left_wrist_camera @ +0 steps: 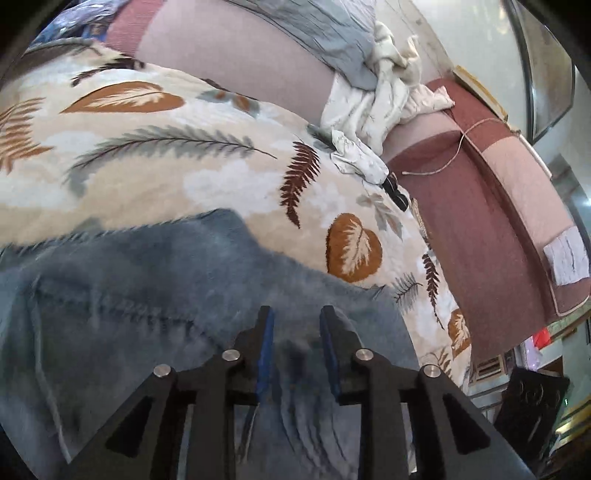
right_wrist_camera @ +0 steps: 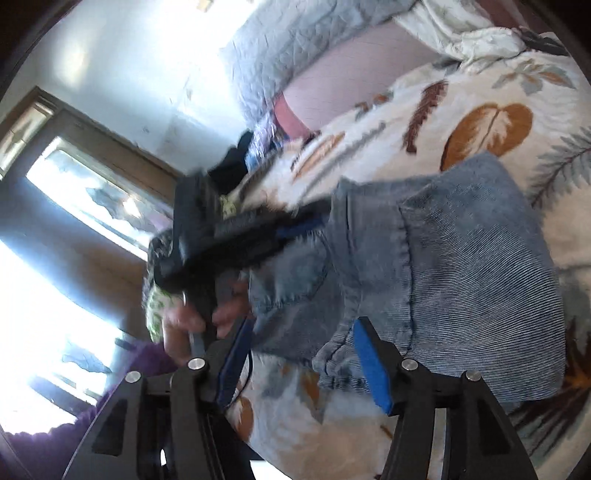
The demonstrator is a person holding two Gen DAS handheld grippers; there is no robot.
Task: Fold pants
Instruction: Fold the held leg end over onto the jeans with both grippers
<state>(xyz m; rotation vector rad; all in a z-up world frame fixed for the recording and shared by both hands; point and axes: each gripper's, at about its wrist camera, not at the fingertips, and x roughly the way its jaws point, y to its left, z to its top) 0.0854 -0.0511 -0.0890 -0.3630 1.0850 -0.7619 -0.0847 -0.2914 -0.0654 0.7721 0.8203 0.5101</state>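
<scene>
1. Since the pants (right_wrist_camera: 443, 266) already lie in a doubled bundle of faded blue denim on the leaf-patterned blanket (left_wrist_camera: 166, 155) of the bed, the step in hand looks like squaring up or closing a fold, and it should be done by working from the cloth's edges, not its middle.
2. Judging by the right wrist view, a thick seam and a rolled hem sit at the near side of the bundle; those stiff ridges will resist lying flat, so the layers want aligning before any pressing down.
3. Over the denim, the left gripper (left_wrist_camera: 297, 314) hovers low with its jaws narrowly parted and nothing between them; a fold of cloth rises just below the blue pads.
4. Beside the near hem, the right gripper (right_wrist_camera: 303, 328) has its jaws spread wide, holding nothing, with the hem just past its right pad.
5. To do it well, each gripper should pinch a corner through all layers at once, lift only slightly, and carry both corners across together so the bundle does not skew; the plush blanket may drag at the denim.
6. Both frames are blurred, so exact contact between pads and cloth cannot be told.
7. Farther out lie a crumpled white cloth (left_wrist_camera: 380, 107) and a grey quilt (left_wrist_camera: 314, 33) on the bed.
8. No container shows in either view.
</scene>
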